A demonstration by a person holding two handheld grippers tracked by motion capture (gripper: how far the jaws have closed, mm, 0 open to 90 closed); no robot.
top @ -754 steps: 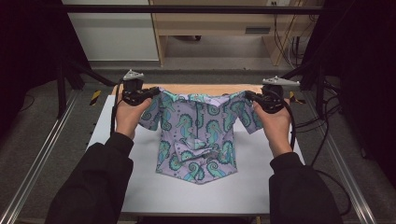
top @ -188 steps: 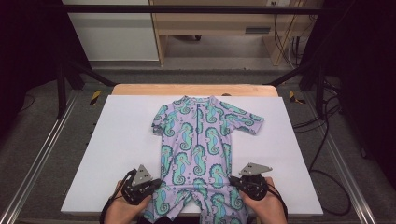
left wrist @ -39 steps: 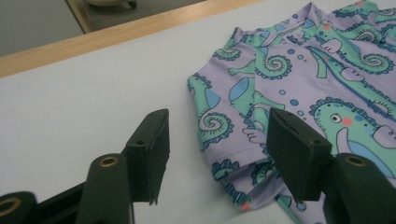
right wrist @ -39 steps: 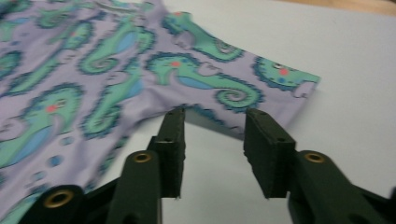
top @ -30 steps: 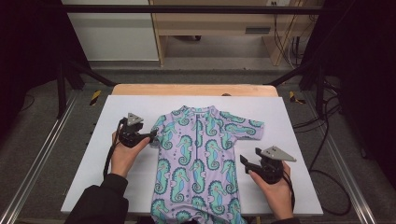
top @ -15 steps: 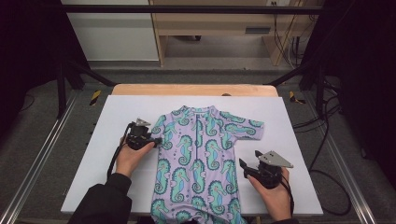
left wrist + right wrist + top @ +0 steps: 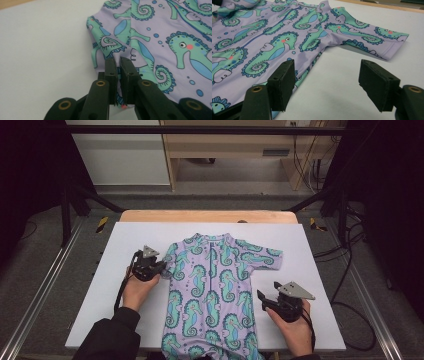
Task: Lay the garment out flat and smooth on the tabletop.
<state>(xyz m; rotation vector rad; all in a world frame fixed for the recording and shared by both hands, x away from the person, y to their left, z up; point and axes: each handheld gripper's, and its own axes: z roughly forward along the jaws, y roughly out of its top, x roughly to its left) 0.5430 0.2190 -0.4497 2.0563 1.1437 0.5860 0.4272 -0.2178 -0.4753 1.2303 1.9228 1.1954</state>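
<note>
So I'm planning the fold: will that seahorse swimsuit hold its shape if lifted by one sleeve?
Probably not. The swimsuit looks thin and floppy: the sleeve bunches where the left gripper pinches it. It lies flat on the table, so likely light, draping when raised.

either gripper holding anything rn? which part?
Left gripper is shut on the seahorse swimsuit, pinching its folded left sleeve at the edge. Right gripper is open beside the garment, holding nothing.

Table point(image 7: 320, 270) brightly lit; dim surroundings; near jaws slightly soft.
</note>
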